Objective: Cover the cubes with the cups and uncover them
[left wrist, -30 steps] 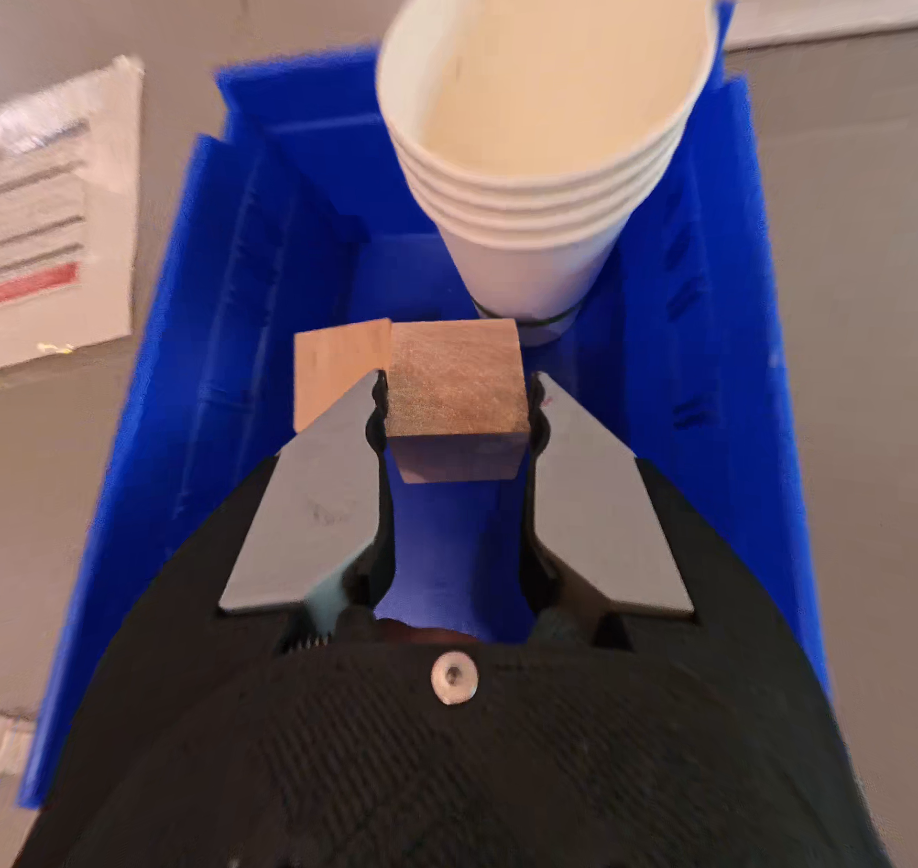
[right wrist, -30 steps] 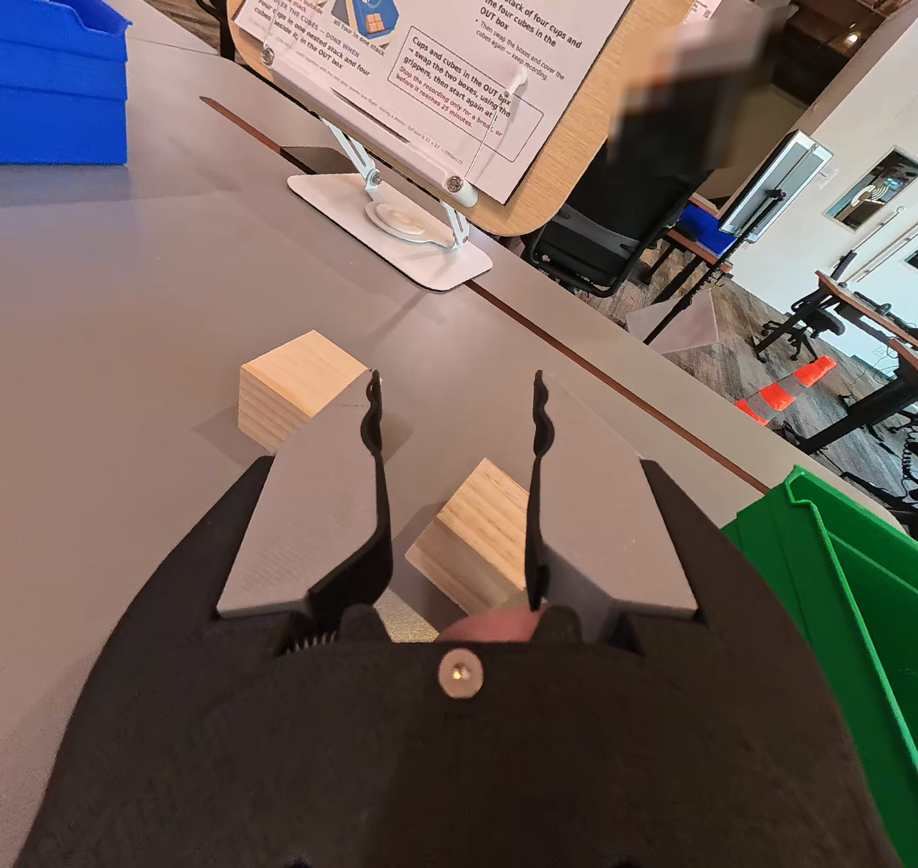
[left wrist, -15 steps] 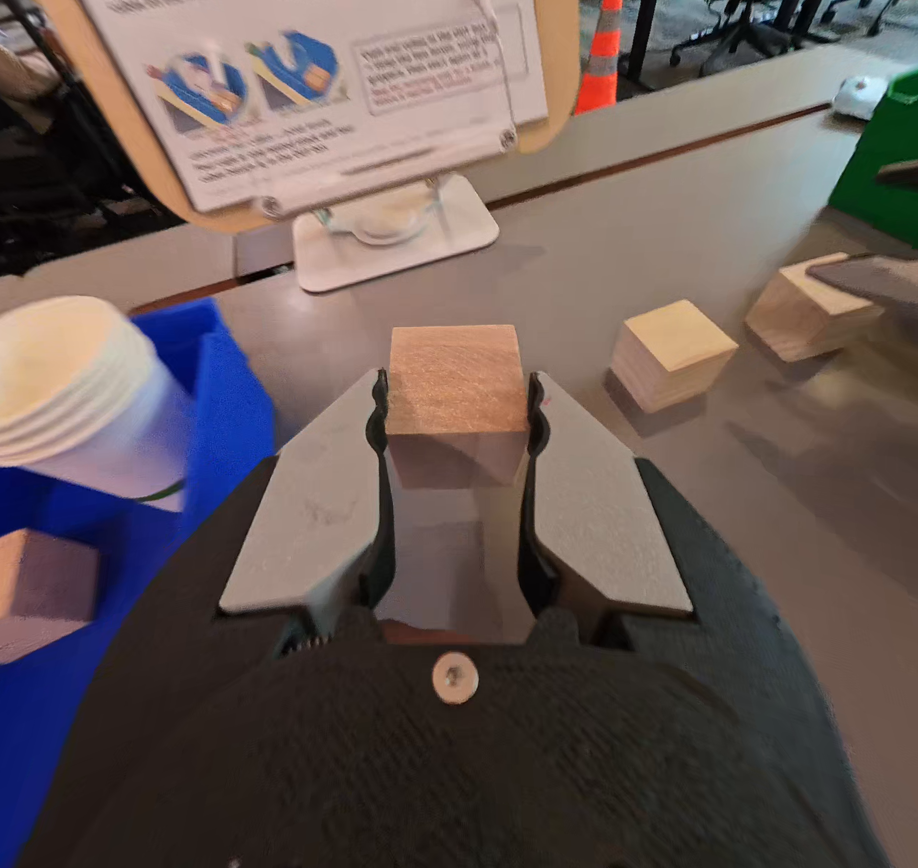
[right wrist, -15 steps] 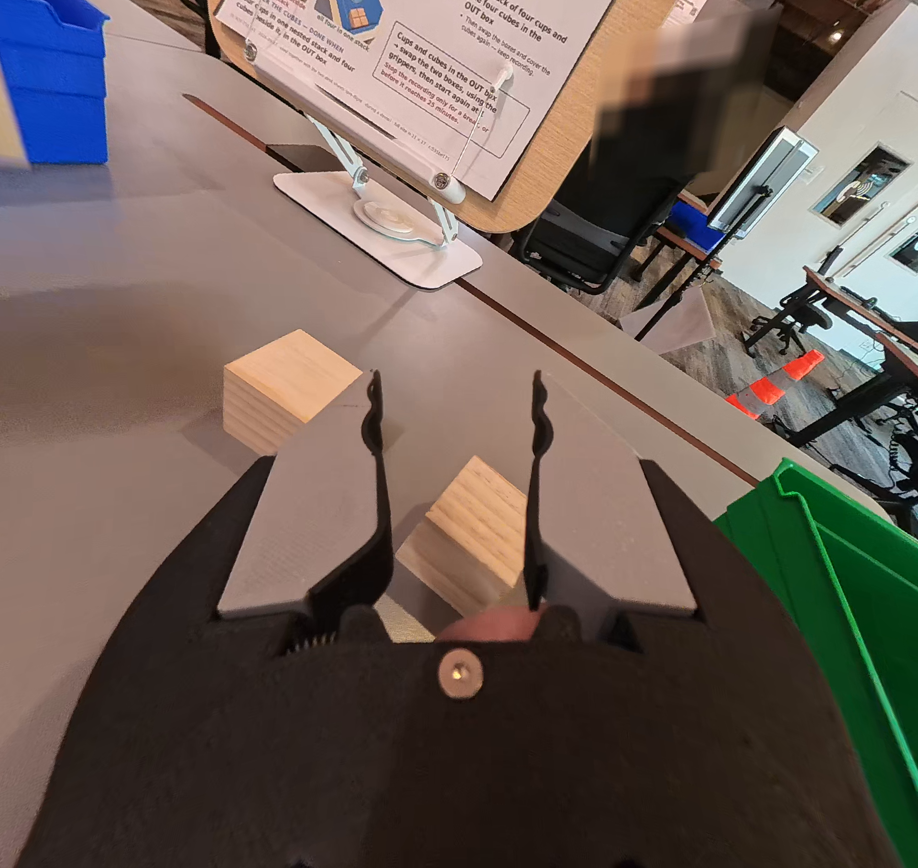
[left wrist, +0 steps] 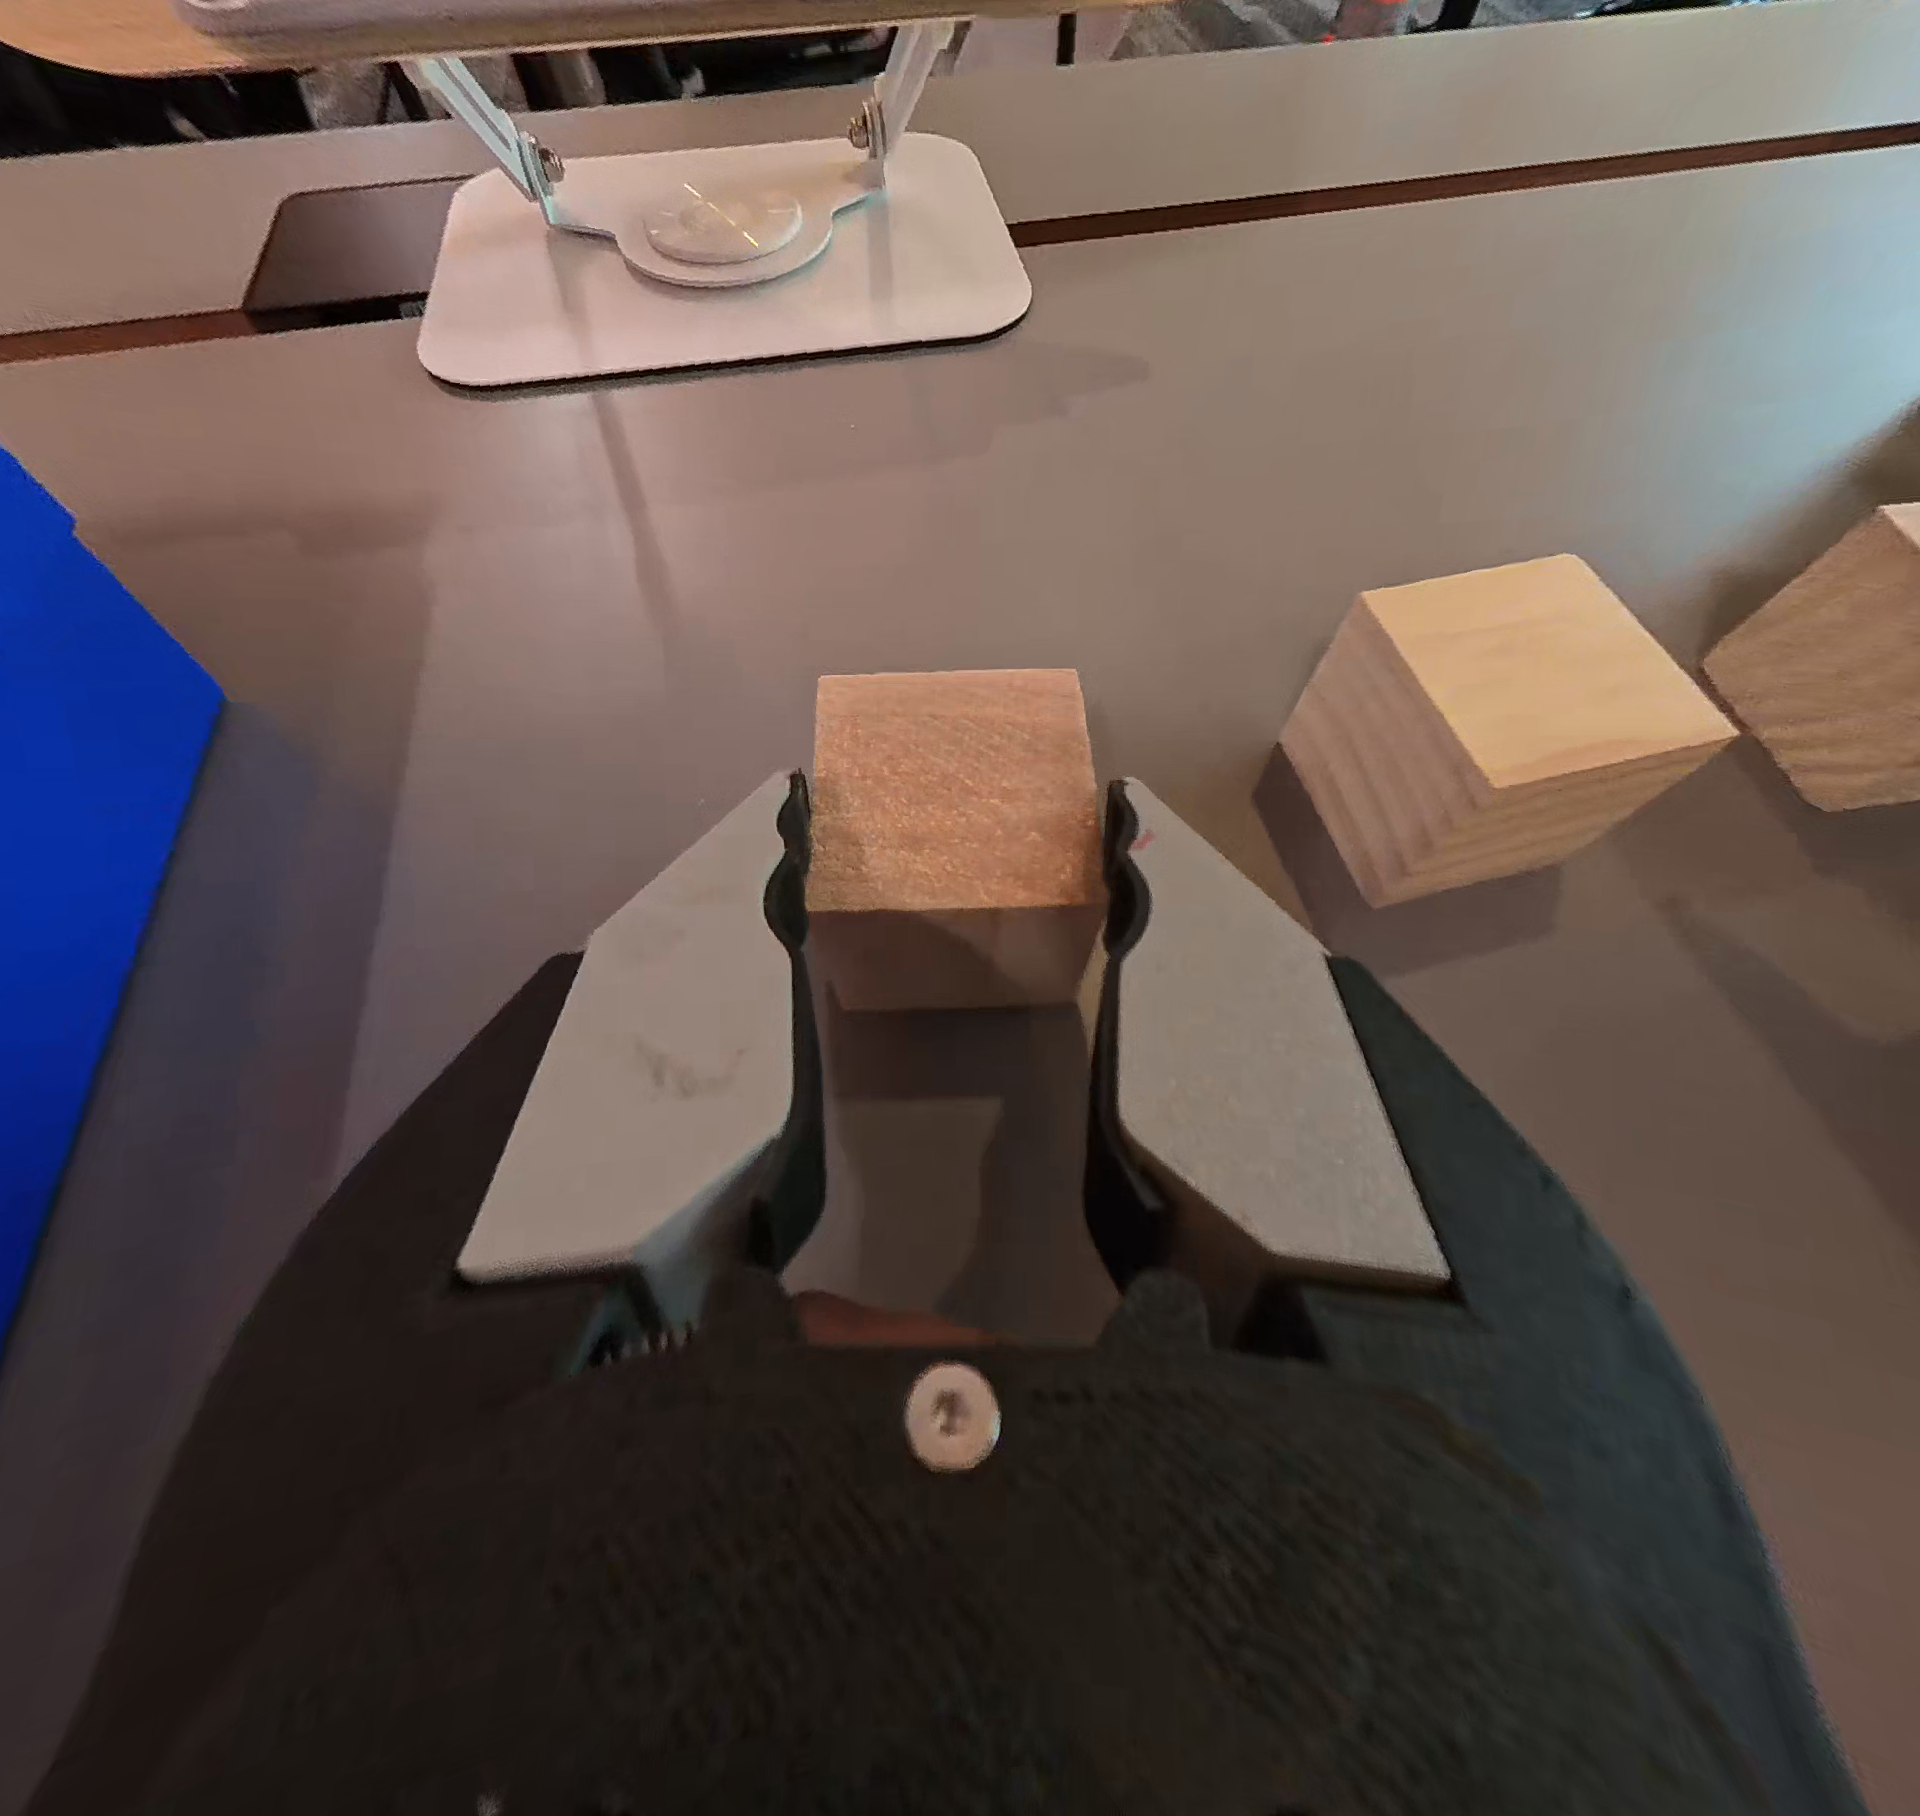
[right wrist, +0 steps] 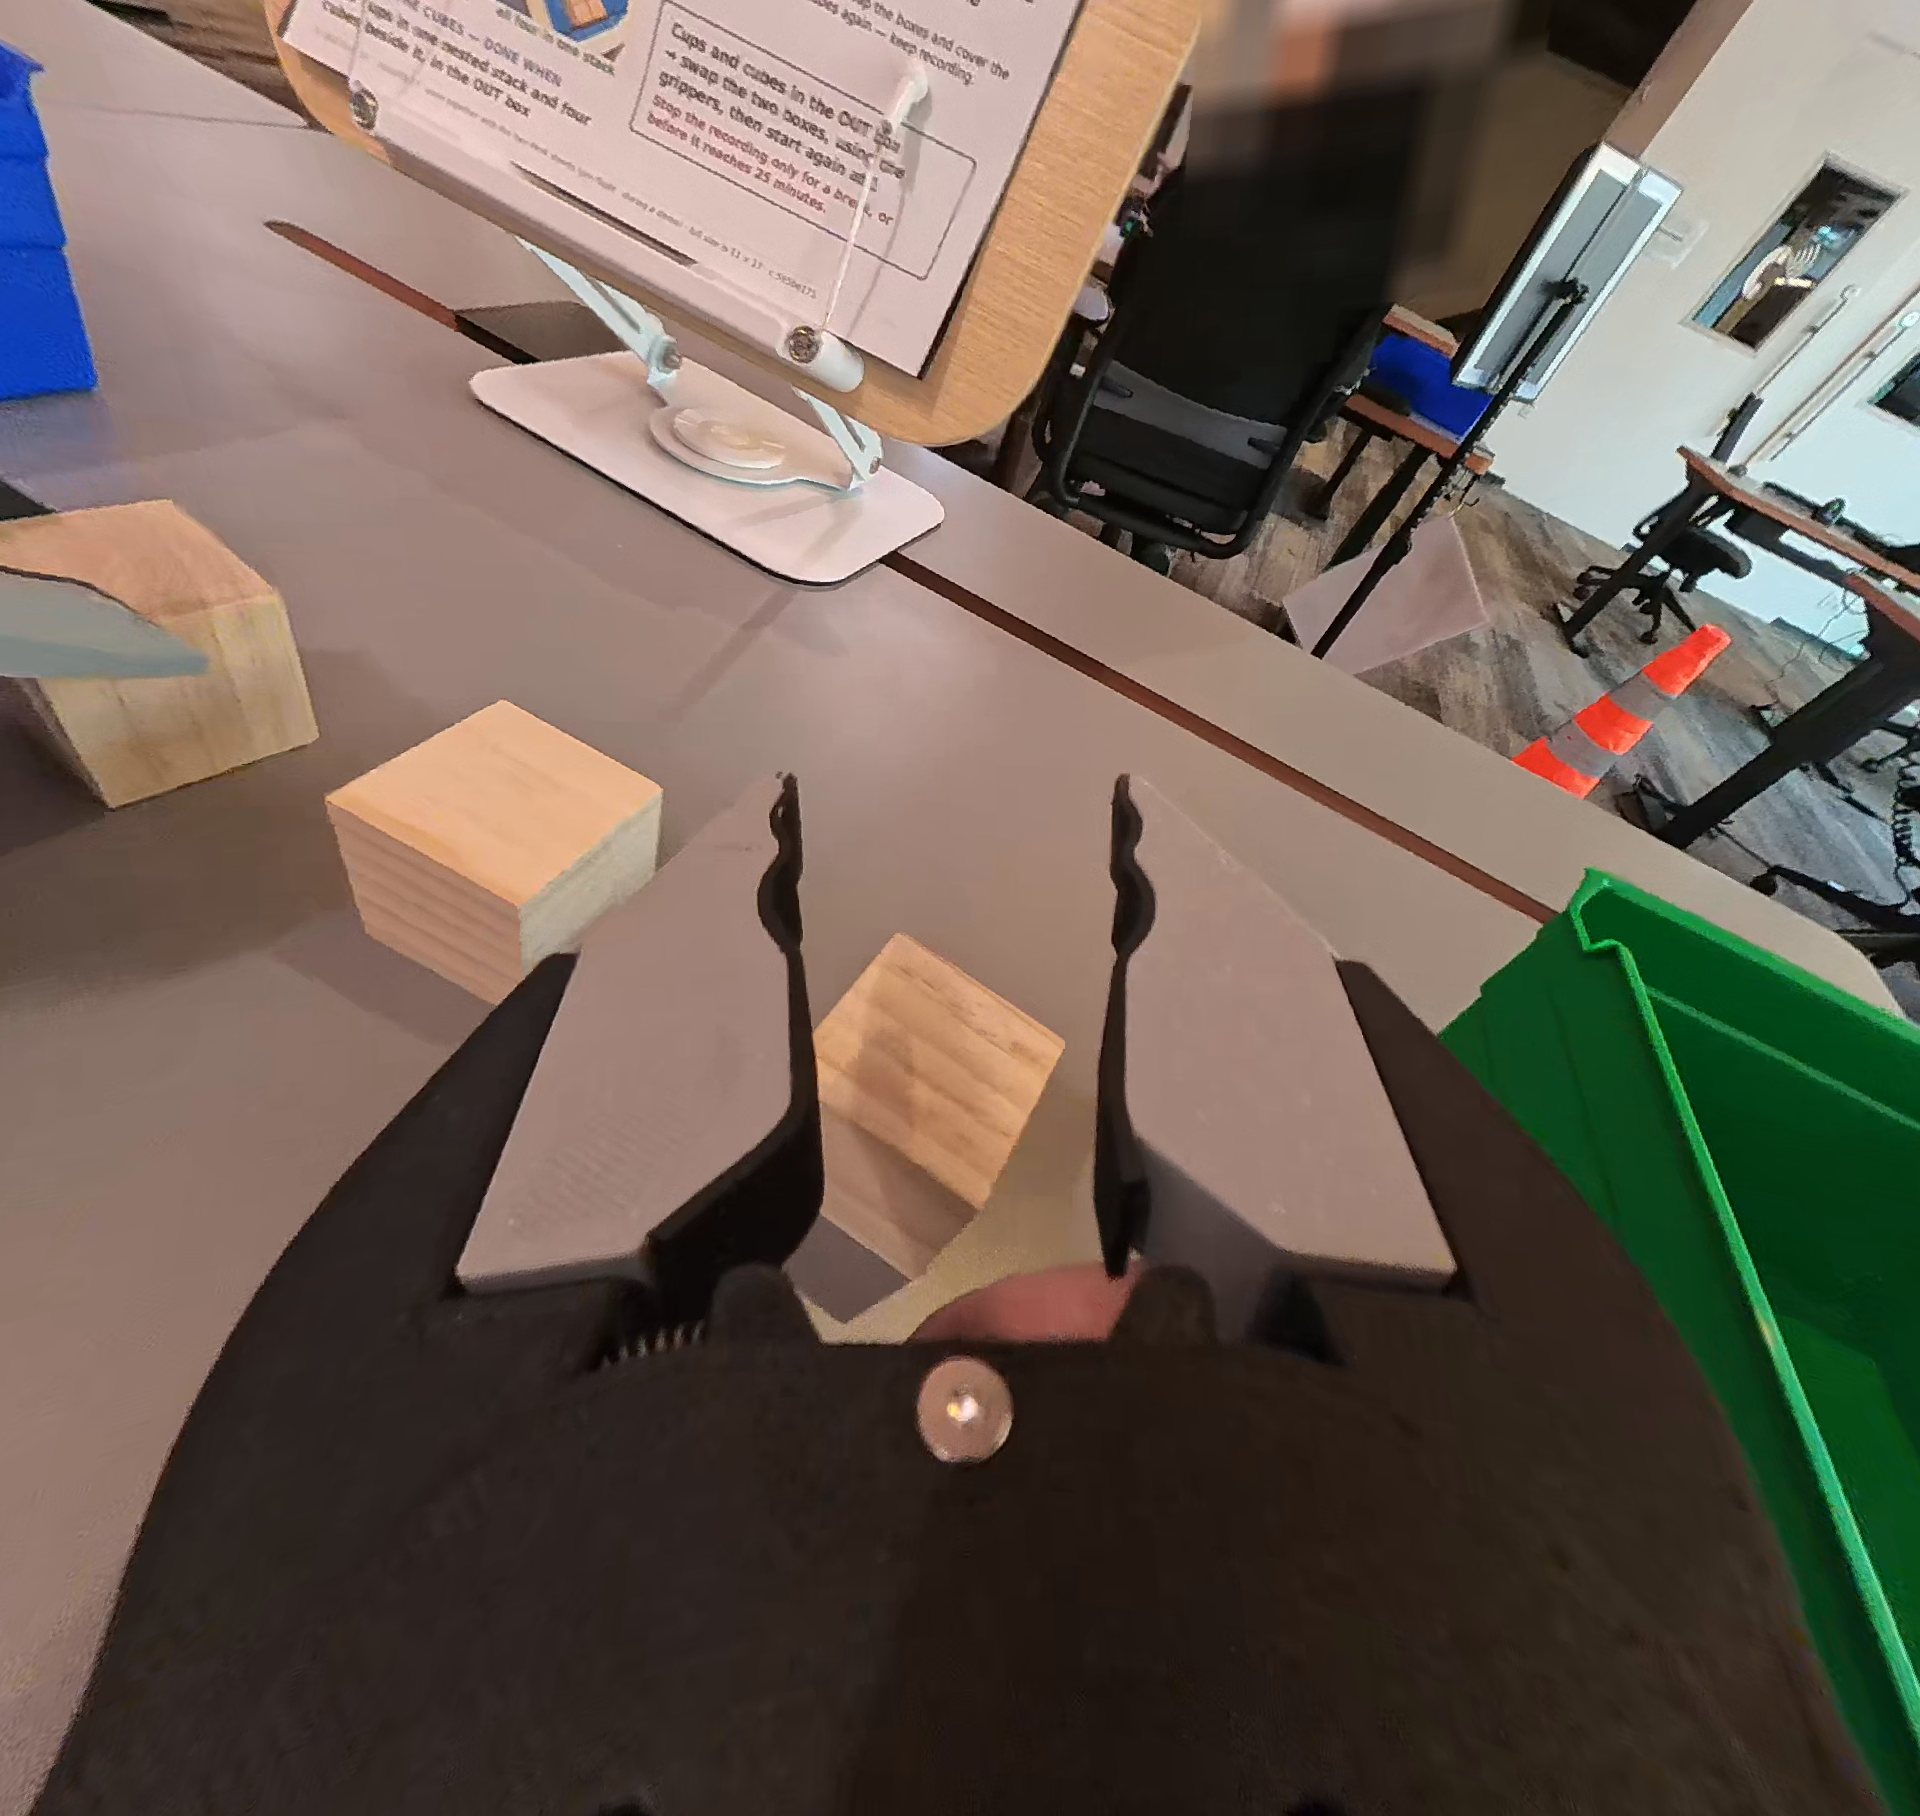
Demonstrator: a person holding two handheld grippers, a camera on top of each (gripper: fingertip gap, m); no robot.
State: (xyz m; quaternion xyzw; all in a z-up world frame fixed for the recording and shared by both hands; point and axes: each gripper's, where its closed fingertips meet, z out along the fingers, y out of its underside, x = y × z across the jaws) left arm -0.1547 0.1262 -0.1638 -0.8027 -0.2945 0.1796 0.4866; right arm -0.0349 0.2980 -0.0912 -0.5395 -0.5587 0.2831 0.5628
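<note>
We see the left tool (left wrist: 951, 836) clamped on a wooden cube (left wrist: 951, 800) above the grey bench (left wrist: 727, 540); the right tool (right wrist: 956, 852) stands apart over another cube (right wrist: 935, 1060)

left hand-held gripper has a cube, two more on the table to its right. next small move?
Probably lower the wooden cube onto the bare grey table and release: the left hand-held gripper pinches it left of the two set-down cubes, continuing the row.

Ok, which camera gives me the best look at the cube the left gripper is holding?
The left wrist view: the held cube sits centred between the left gripper fingers. The right wrist view shows it at the left edge, partly behind a finger.
</note>
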